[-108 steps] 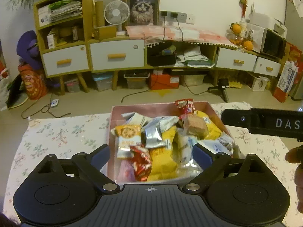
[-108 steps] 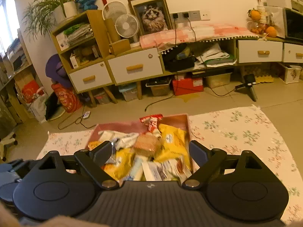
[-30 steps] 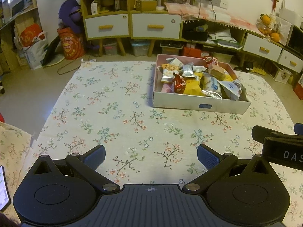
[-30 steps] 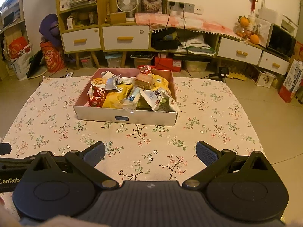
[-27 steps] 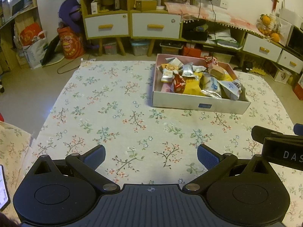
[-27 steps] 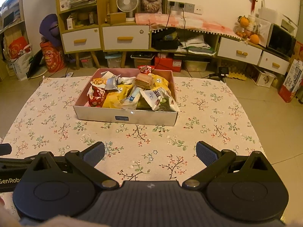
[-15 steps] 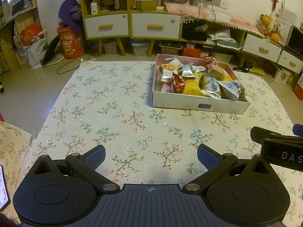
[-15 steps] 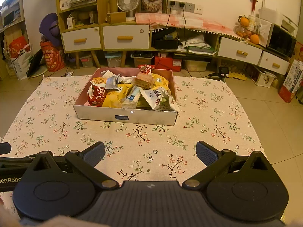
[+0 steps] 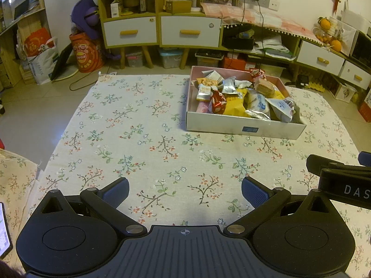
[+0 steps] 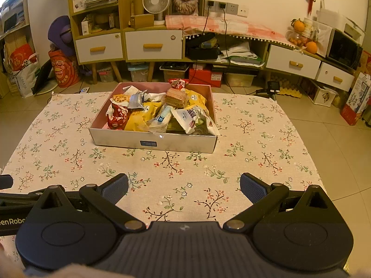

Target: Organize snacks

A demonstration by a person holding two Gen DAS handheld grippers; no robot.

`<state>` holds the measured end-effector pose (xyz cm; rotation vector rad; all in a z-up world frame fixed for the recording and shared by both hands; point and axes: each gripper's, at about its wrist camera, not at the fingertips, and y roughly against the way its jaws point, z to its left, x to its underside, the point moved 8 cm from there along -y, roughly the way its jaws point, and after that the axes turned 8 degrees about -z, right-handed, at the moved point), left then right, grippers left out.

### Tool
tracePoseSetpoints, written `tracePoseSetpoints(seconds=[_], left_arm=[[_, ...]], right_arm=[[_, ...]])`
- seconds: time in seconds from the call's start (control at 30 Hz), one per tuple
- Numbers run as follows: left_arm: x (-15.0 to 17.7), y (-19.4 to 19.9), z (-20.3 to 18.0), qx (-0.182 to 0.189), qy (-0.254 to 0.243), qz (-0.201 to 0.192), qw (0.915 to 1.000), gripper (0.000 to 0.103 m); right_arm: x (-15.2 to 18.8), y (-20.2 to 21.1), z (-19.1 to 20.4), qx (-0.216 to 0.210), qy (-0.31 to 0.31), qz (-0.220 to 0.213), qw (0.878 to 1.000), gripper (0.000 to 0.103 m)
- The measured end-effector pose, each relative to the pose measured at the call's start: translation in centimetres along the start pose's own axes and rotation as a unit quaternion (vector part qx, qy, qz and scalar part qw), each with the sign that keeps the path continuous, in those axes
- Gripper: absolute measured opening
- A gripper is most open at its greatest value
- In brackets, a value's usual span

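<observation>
A shallow white box (image 9: 245,128) (image 10: 153,141) with a pink inside stands on the floral tablecloth and holds several snack packets: yellow bags (image 10: 141,115), a red packet (image 10: 117,115), silver and white wrappers (image 9: 280,106). My left gripper (image 9: 184,191) is open and empty, held over the cloth well short of the box, which lies ahead to the right. My right gripper (image 10: 184,188) is open and empty, with the box straight ahead. The right gripper's body shows at the right edge of the left wrist view (image 9: 343,185).
The floral tablecloth (image 9: 139,139) covers the table. Beyond it stand cabinets with white drawers (image 10: 153,45), a fan (image 10: 154,1), storage boxes on the tiled floor and a red bag (image 9: 87,54). A phone screen shows at the left edge (image 9: 3,229).
Since 3.6 s ago both grippers have pulled back from right over the box to the near side of the table. Over the last second they barely move.
</observation>
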<state>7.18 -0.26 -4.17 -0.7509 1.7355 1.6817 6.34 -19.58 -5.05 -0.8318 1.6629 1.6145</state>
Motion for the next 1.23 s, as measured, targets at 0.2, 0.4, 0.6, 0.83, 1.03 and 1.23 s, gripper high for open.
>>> tracePoseSetpoints(seconds=[0.2,0.4,0.6,0.83,1.03,1.23], left_arm=[[0.01,0.01,-0.01,0.000,0.000,0.000,1.0000,0.103],[0.00,0.01,-0.01,0.000,0.000,0.000,1.0000,0.103],[-0.01,0.02,-0.01,0.000,0.000,0.000,1.0000,0.103],[0.00,0.02,0.00,0.000,0.000,0.000,1.0000,0.103],[0.03,0.02,0.00,0.000,0.000,0.001,1.0000,0.103],[-0.10,-0.35,-0.23,0.006,0.004,0.000,1.0000,0.103]], right_arm=[[0.02,-0.05,-0.05,0.000,0.000,-0.001,1.000,0.103],[0.24,-0.09,-0.14,0.001,0.000,0.000,1.000,0.103],[0.33,-0.08,-0.17,0.001,0.000,0.001,1.000,0.103],[0.32,-0.08,-0.16,0.001,-0.001,0.001,1.000,0.103],[0.26,-0.10,-0.16,0.001,0.000,0.001,1.000,0.103],[0.57,-0.34,-0.19,0.001,0.000,0.003,1.000,0.103]])
